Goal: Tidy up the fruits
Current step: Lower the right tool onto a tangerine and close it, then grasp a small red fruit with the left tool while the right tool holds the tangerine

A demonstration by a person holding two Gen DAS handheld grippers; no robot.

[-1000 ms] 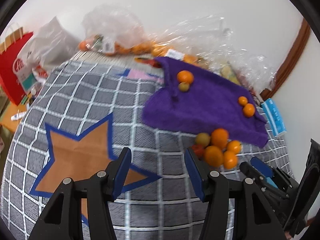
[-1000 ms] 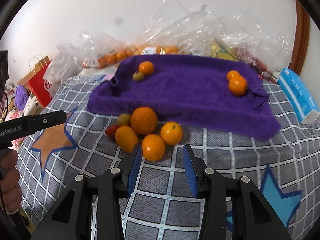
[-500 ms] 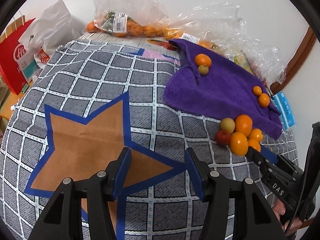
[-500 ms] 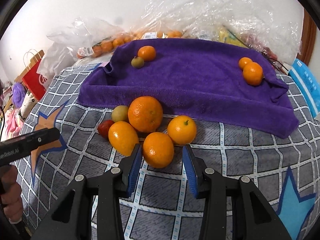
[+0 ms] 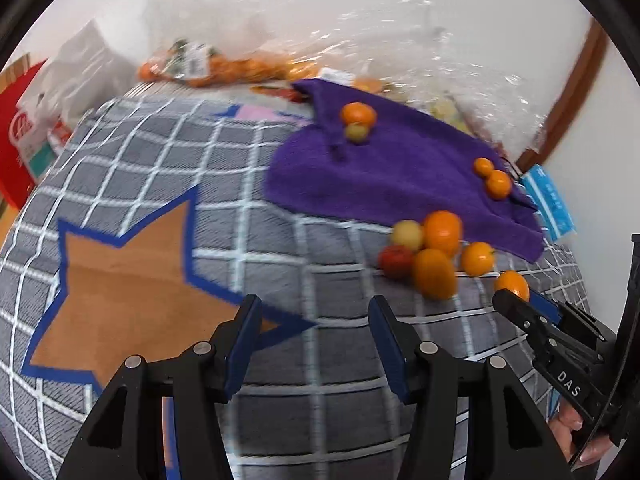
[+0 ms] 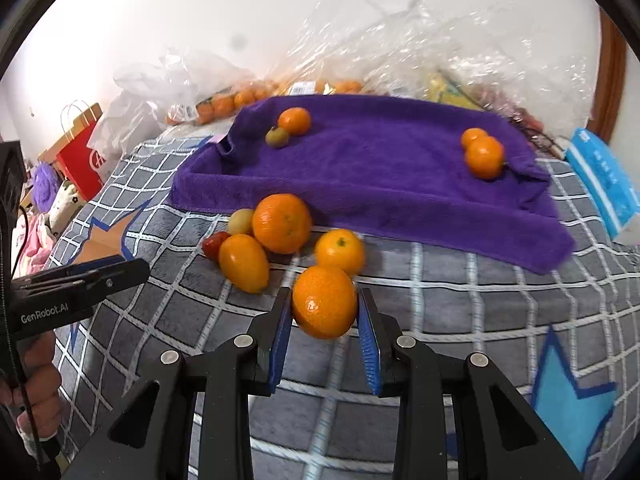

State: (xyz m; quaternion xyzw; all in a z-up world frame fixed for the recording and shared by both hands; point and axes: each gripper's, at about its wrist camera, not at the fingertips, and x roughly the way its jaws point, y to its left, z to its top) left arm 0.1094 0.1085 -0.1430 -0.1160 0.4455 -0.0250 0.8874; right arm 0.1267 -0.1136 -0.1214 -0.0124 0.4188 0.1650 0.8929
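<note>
My right gripper (image 6: 325, 295) is shut on a round orange (image 6: 324, 306), its jaws closing tight with both blue pads on the fruit's sides, just in front of the fruit pile. The pile holds a big orange (image 6: 282, 222), an oval orange (image 6: 243, 262), a small orange (image 6: 340, 252), a yellow-green fruit (image 6: 241, 221) and a red fruit (image 6: 215, 244). Behind lies a purple towel (image 6: 380, 168) with an orange and a green fruit (image 6: 277, 137) at its back left and two oranges (image 6: 484, 156) at its right. My left gripper (image 5: 315, 305) hangs open over the checked blanket (image 5: 280, 208), nothing between its fingers.
Clear plastic bags (image 6: 400, 48) with more oranges lie along the wall behind the towel. A red paper bag (image 6: 80, 160) stands at the left, a blue tissue pack (image 6: 604, 184) at the right. A hand (image 6: 38, 384) grips the left gripper's handle.
The right gripper's jaws have closed on the front orange, which now sits a little apart from the pile. The left gripper has sunk slightly over the blanket.
</note>
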